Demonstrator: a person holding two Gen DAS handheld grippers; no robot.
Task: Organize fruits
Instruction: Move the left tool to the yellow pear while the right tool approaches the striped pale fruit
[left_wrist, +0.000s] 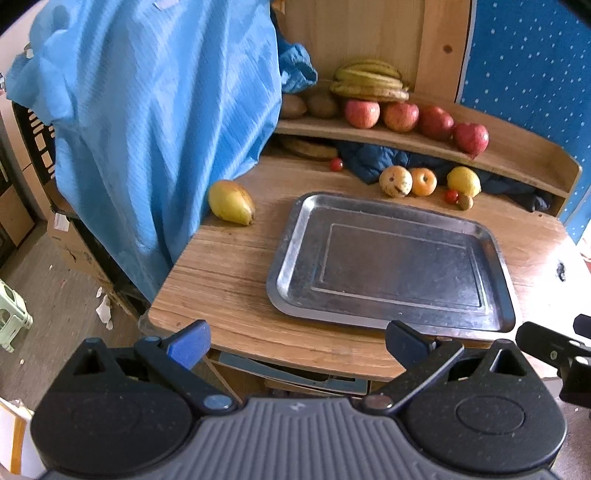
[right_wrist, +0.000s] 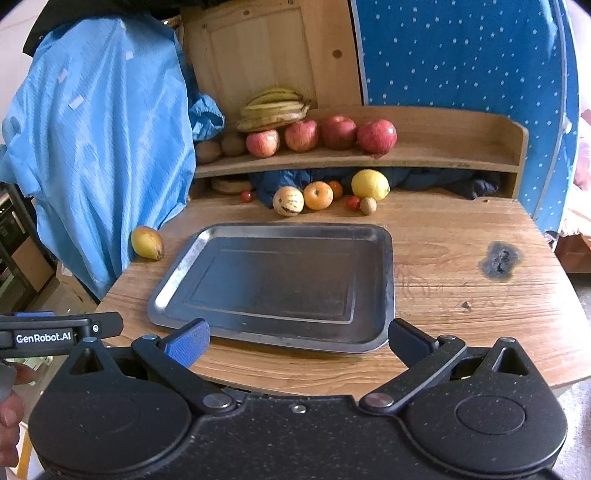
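Observation:
An empty metal tray (left_wrist: 295, 266) (right_wrist: 177, 280) lies on the wooden table. A yellow mango (left_wrist: 231, 202) (right_wrist: 146, 242) lies left of it. Behind the tray sit a striped melon (left_wrist: 396, 181) (right_wrist: 288, 200), an orange (left_wrist: 424, 181) (right_wrist: 318, 195), a lemon (left_wrist: 464, 181) (right_wrist: 370, 184), cherry tomatoes (left_wrist: 451, 196) (right_wrist: 352, 202) and a small brown fruit (right_wrist: 368, 205). Red apples (left_wrist: 400, 116) (right_wrist: 338, 132), bananas (left_wrist: 369, 81) (right_wrist: 275, 109) and kiwis (right_wrist: 233, 144) are on the shelf. My left gripper (left_wrist: 297, 345) and right gripper (right_wrist: 297, 343) are open and empty, at the table's near edge.
A blue garment (left_wrist: 155, 110) (right_wrist: 96, 147) hangs at the left over the table edge. Dark blue cloth (left_wrist: 373, 158) is stuffed under the shelf. A burn mark (right_wrist: 499, 260) is on the table's right side. A blue dotted wall (right_wrist: 461, 55) stands behind.

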